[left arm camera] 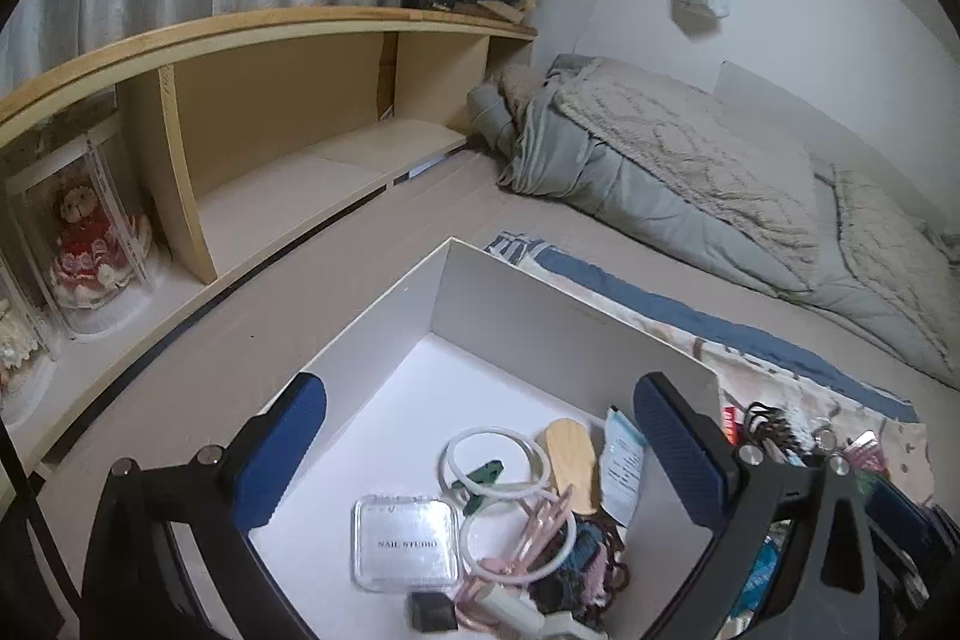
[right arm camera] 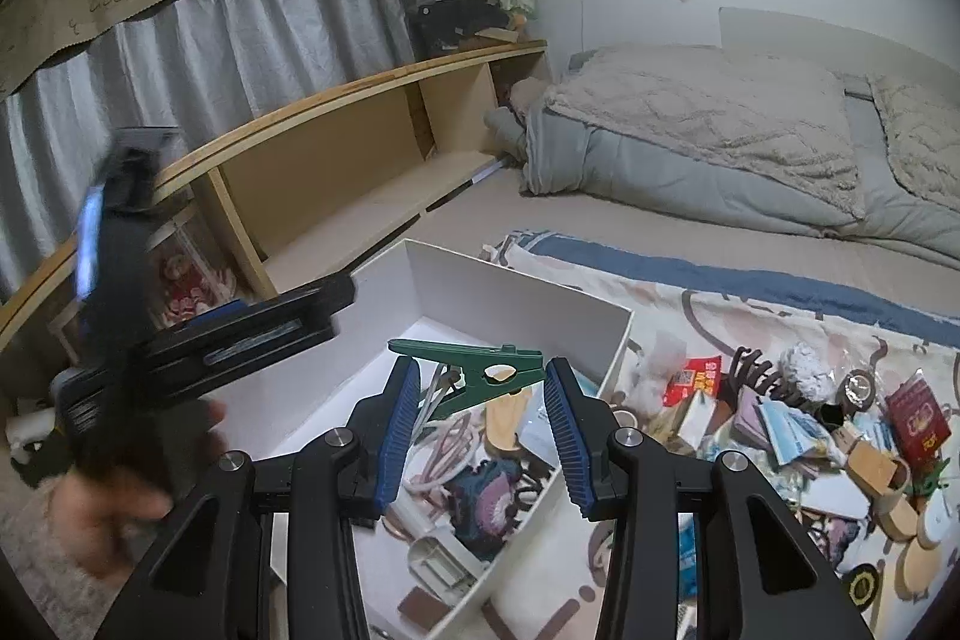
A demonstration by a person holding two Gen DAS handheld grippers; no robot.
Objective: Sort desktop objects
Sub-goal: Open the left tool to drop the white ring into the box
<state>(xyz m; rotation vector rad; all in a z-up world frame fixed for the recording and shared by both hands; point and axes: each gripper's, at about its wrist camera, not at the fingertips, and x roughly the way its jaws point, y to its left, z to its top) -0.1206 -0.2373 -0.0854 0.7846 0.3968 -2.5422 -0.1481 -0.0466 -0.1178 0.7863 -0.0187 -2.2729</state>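
A white open box (left arm camera: 510,304) sits on the bed; inside lie a clear plastic case (left arm camera: 405,544), white rings (left arm camera: 495,460), a wooden piece (left arm camera: 570,460), a pink cable and dark hair ties. My left gripper (left arm camera: 480,391) hangs over the box, jaws wide open and nothing between them. In the right wrist view it shows as a blurred black shape (right arm camera: 240,334) held by a hand (right arm camera: 114,508). My right gripper (right arm camera: 483,370) is shut on a green clothes clip (right arm camera: 456,353), which lies crosswise between the blue pads above the box (right arm camera: 480,292).
A heap of small mixed items (right arm camera: 810,418) covers the patterned cloth (right arm camera: 690,304) right of the box. A wooden shelf unit (left arm camera: 288,112) runs along the left, with a doll in a clear case (left arm camera: 84,244). A folded quilt (left arm camera: 690,148) lies behind.
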